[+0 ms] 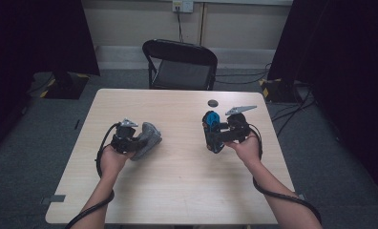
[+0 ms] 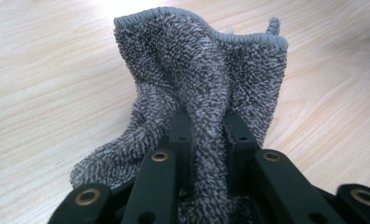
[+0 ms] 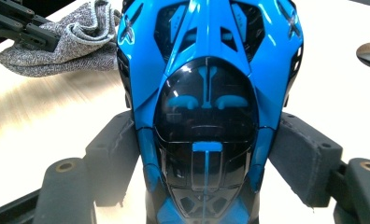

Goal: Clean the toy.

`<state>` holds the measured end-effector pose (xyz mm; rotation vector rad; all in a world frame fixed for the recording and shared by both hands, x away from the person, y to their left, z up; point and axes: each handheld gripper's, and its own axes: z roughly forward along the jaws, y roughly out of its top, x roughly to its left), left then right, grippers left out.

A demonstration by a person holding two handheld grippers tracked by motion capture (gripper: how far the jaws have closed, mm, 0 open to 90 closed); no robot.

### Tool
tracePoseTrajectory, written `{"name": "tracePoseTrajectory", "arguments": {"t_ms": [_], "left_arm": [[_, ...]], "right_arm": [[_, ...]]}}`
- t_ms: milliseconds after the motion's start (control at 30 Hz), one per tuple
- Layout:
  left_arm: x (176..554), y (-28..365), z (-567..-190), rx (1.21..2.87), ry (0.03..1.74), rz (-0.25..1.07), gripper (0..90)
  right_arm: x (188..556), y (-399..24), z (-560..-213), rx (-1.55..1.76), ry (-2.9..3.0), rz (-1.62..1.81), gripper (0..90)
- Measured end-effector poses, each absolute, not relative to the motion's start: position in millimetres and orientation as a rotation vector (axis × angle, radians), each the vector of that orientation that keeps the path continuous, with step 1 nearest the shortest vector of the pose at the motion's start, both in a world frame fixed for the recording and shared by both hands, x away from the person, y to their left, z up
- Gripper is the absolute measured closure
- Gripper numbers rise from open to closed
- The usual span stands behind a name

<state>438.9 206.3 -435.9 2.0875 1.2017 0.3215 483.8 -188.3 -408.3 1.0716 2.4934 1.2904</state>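
A grey terry cloth (image 2: 206, 93) is clamped in the left gripper (image 1: 130, 138) and a glossy blue toy car (image 3: 206, 107) in the right gripper (image 1: 218, 133), wiping judged next once both are brought together.

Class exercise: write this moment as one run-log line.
left gripper: shut on grey cloth | right gripper: shut on blue toy car | table: dark disc beyond car

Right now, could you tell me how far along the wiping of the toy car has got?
Both pick-ups look done: the left gripper pinches the grey terry cloth, and the right gripper clamps the blue-and-black toy car. They are apart above the wooden table; the wiping itself remains.
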Motion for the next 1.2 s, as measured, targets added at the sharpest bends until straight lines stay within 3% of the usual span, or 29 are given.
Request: {"name": "tracePoseTrajectory", "arguments": {"t_ms": [667, 1200], "left_arm": [[441, 225, -453, 2.137, 1.267, 0.387, 76.9], [446, 222, -460, 2.131, 1.265, 0.387, 76.1]], "right_arm": [[475, -257, -426, 1.208, 2.448, 1.18, 27.5], [481, -263, -446, 1.247, 2.453, 1.049, 27.4]]}}
